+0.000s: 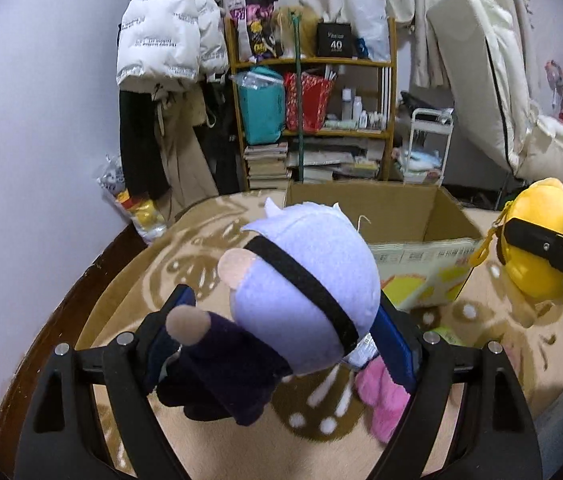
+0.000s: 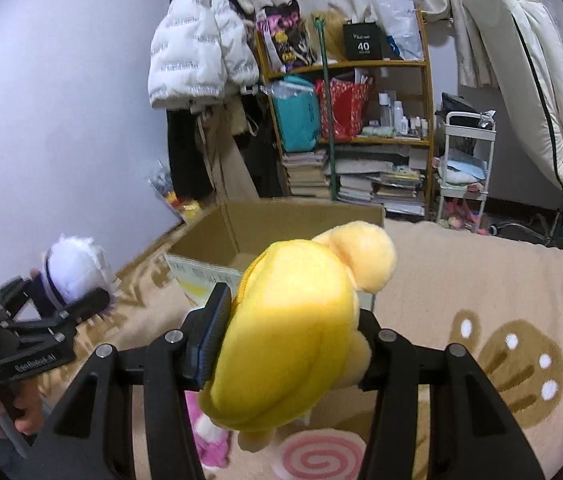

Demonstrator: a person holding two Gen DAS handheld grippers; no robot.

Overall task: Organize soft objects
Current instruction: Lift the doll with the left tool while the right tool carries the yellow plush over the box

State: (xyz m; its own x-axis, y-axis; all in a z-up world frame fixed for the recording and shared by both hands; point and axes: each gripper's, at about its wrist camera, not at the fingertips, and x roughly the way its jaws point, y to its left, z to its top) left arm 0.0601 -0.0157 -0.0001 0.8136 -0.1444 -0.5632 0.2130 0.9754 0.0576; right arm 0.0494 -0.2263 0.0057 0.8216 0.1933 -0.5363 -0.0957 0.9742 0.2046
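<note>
Between the left gripper's [image 1: 281, 340] pads a lavender-headed plush doll [image 1: 301, 292] is pinched at the neck; the right gripper [image 2: 285, 344] squeezes a yellow plush [image 2: 293, 332]. Both look light and squashy, best held mid-body. Ahead waits the cardboard box [image 2: 241, 224].

Left wrist view: sits just behind the left tongs [image 1: 281, 344], looking forward and slightly down along them; the white-haired doll [image 1: 301, 292] fills the near centre.
Right wrist view: sits just behind the right tongs [image 2: 285, 344], same tilt; the yellow plush [image 2: 293, 332] crowds the foreground.
Facing: both look across the patterned blanket [image 1: 121, 300] toward the cardboard box [image 1: 361, 204] and the wooden shelf [image 1: 391, 80] by the wall.
Shared: box, shelf, hanging white jacket [image 1: 169, 32], pink plush [image 1: 381, 400] below.
Cross-sight: the left view catches the right tongs at its right edge; the right view shows the left tongs at its left edge.
</note>
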